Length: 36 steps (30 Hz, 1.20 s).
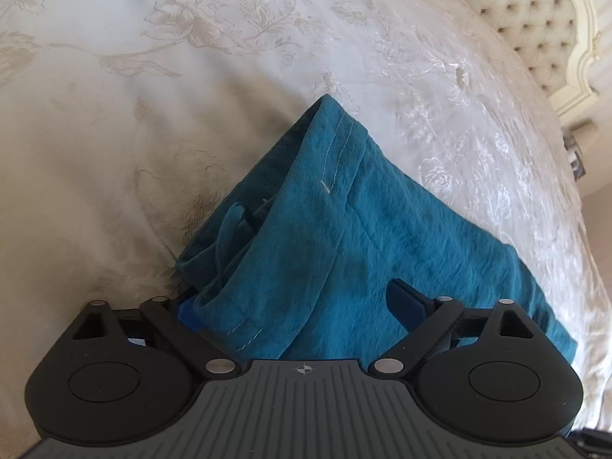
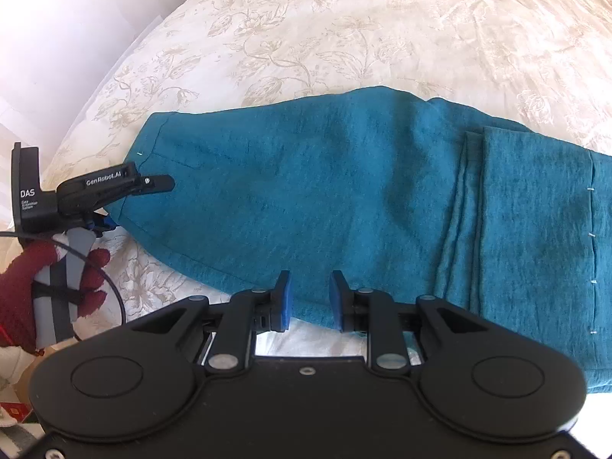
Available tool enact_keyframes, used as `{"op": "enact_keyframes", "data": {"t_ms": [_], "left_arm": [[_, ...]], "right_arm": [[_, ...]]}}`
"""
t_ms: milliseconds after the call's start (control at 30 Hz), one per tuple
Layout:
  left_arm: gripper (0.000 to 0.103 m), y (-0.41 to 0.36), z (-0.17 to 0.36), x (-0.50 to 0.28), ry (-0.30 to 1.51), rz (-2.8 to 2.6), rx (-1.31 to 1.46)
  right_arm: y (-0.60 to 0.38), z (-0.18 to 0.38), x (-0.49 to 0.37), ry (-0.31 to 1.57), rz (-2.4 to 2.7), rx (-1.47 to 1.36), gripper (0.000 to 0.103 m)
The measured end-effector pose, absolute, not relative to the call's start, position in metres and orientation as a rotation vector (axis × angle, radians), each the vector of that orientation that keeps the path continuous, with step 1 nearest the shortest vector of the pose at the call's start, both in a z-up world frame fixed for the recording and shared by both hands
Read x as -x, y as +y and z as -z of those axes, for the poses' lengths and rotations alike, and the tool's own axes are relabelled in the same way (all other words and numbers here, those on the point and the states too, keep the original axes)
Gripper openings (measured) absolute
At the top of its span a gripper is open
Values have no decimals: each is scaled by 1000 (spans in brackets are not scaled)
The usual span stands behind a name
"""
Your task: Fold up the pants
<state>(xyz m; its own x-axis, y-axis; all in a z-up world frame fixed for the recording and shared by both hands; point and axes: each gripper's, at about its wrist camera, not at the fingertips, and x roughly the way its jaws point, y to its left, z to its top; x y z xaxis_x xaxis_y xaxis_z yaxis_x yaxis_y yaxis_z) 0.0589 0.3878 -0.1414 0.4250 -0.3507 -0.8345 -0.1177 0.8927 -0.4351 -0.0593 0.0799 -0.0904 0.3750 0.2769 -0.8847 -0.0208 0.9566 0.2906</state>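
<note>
Your left gripper [image 1: 302,306] is standing wide, jaws straddling the waist end of the pants [image 2: 344,199], cloth lying between the pads unclamped. Your right gripper [image 2: 309,300] is sitting narrow, a small gap showing, nothing held, at the pants' 6 o'clock edge. The pants are lying across the bed [image 2: 344,38], hems folded over at 3 o'clock. Risk: if you are lifting from here, the left is catching only the top layer and the fold is skewing.

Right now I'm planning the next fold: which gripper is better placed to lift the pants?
Left. The left gripper is open astride the pants waistband end; the right gripper, open, only nears the long edge.
</note>
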Motion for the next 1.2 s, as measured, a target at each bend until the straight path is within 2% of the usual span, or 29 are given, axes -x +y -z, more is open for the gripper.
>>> {"op": "enact_keyframes", "data": {"t_ms": [167, 200, 233, 267, 333, 400, 700, 900, 1033, 1200], "left_arm": [[101, 379, 148, -71, 1133, 113, 475], [95, 378, 147, -69, 1131, 86, 469], [86, 377, 144, -67, 1132, 41, 454], [72, 376, 141, -66, 1136, 10, 435], [32, 377, 134, -63, 1132, 14, 420], [19, 377, 124, -59, 1106, 63, 440], [16, 315, 25, -36, 859, 162, 257], [16, 233, -31, -3, 743, 228, 175], [16, 166, -45, 21, 701, 304, 121], [16, 82, -21, 34, 750, 416, 131]], "right_arm": [[66, 85, 69, 1176, -145, -270, 33], [63, 83, 71, 1176, -133, -274, 33], [59, 83, 73, 1175, -123, -280, 33], [54, 82, 76, 1173, -111, -289, 33], [44, 82, 79, 1171, -88, -308, 33], [34, 83, 82, 1169, -74, -331, 33], [-19, 102, 76, 1148, -69, -397, 33], [-43, 159, 57, 1317, -177, -371, 31], [-68, 148, 59, 1270, -281, -385, 32], [-130, 134, 66, 1210, -273, -400, 33]]}}
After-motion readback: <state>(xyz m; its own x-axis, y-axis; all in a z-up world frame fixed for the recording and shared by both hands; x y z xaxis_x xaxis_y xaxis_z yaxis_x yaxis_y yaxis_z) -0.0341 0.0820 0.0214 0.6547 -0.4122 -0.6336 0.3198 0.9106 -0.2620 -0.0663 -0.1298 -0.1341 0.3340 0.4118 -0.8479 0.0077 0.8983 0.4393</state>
